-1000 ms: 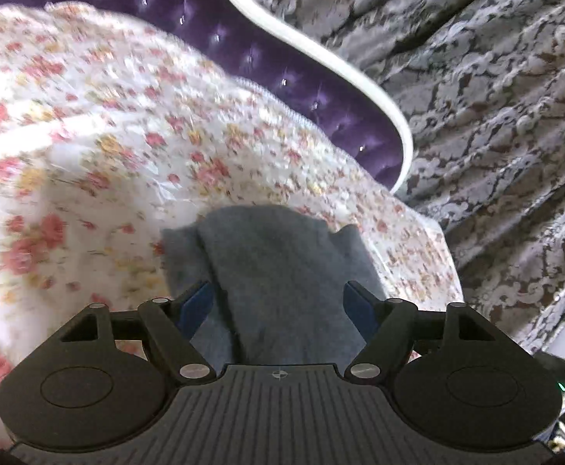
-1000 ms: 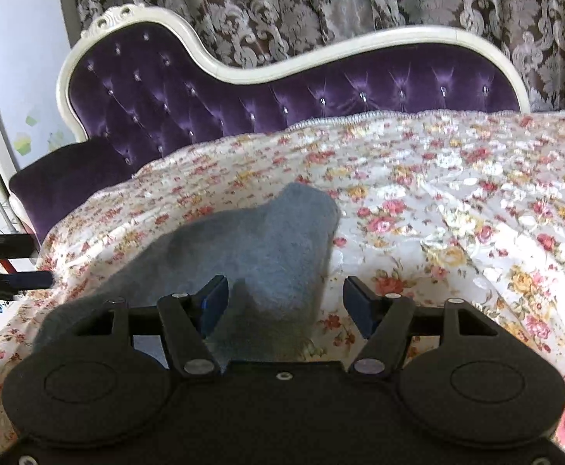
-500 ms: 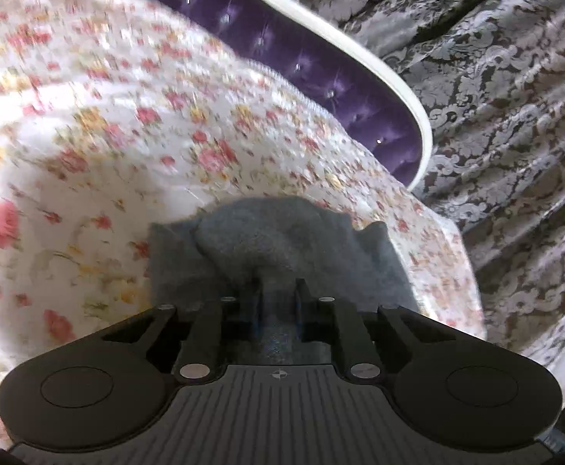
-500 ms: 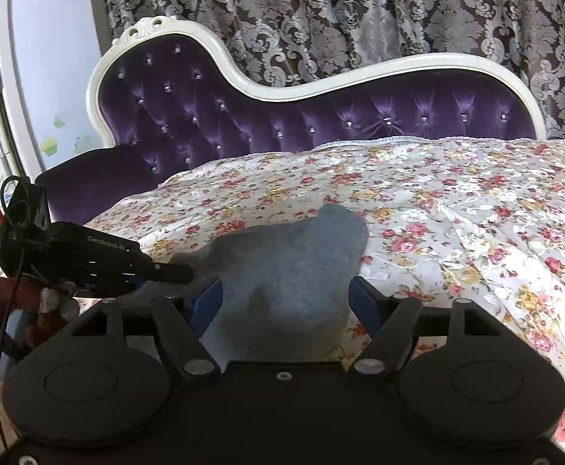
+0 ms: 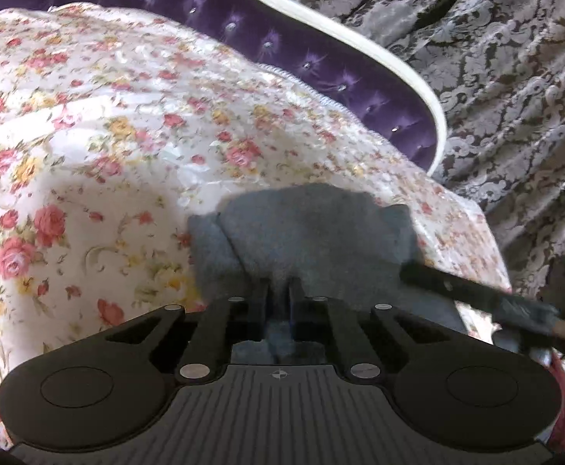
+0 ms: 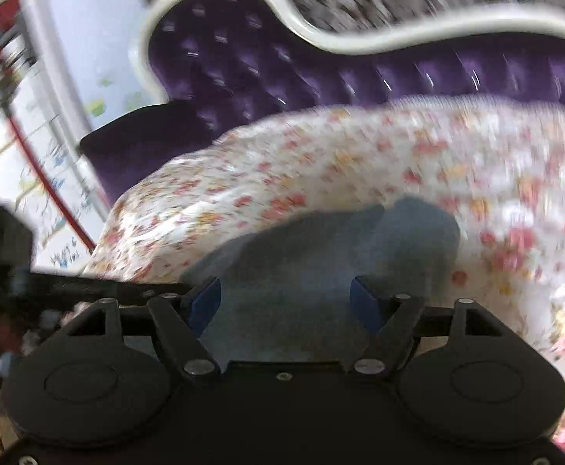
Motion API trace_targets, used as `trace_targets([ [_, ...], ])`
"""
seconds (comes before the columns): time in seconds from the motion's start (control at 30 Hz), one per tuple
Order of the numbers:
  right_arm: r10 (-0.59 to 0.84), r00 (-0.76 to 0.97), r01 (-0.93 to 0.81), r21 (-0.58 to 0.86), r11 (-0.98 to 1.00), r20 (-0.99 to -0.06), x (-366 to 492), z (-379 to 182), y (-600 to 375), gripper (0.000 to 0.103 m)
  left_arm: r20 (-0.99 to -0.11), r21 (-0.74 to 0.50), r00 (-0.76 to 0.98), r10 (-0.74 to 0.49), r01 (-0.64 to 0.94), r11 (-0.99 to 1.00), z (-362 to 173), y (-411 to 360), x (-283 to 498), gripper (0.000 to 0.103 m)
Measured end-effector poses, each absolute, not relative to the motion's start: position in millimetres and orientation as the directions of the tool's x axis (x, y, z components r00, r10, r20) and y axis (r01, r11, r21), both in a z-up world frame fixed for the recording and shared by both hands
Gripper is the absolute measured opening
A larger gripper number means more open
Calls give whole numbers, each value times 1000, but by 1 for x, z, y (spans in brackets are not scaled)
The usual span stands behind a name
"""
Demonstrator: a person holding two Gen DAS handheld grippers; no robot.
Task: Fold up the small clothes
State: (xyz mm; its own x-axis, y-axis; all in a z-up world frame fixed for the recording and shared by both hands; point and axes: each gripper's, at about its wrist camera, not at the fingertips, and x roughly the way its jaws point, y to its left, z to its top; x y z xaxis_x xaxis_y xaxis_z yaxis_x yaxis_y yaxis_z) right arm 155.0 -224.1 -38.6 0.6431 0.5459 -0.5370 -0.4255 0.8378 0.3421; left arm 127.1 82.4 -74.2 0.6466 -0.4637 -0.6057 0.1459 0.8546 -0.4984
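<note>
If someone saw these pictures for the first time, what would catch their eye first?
Probably the grey cloth lying on the flowered bedspread, with the left gripper shut on its near edge. Behind rises a purple tufted headboard; the right gripper hangs open over the cloth.

Your small grey knitted garment (image 5: 313, 232) lies on the flower-printed white bedspread (image 5: 108, 124), near its front edge. Behind the bedspread stands the purple tufted sofa back with its white curved frame (image 5: 364, 73), and behind that hangs the grey patterned curtain (image 5: 515, 77). Your left gripper (image 5: 278, 290) sits at the garment's near edge, with cloth between its fingers. Your right gripper (image 6: 286, 298) stands over the garment's near part, to the right of the left one.
</note>
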Motion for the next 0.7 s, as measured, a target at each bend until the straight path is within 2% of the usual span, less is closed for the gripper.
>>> trace_targets([
  [0.13, 517, 665, -353, 384, 853, -539, 170, -51, -240, 75, -617, -502, 637, -462, 133, 855, -80, 87, 124, 11],
  [0.23, 495, 697, -365, 338, 867, -518, 158, -43, -236, 77, -616, -501, 646, -451, 121, 857, -70, 92, 124, 32],
  [0.33, 451, 740, -367, 261, 893, -499, 142, -32, -232, 89, -598, -449, 690, -408, 134, 884, -53, 89, 116, 38],
  [0.47, 425, 779, -384, 184, 905, -461, 108, -21, -221, 90, -545, -348, 741, -391, 225, 910, -35, 69, 91, 53],
  [0.57, 387, 790, -389, 100, 916, -475, 88, -20, -209, 93, -567, -264, 726, -390, 288, 921, -41, 48, 74, 54],
  [0.7, 337, 762, -392, 19, 920, -554, 62, -37, -198, 93, -626, -199, 704, -336, 272, 941, -64, 38, 59, 55],
])
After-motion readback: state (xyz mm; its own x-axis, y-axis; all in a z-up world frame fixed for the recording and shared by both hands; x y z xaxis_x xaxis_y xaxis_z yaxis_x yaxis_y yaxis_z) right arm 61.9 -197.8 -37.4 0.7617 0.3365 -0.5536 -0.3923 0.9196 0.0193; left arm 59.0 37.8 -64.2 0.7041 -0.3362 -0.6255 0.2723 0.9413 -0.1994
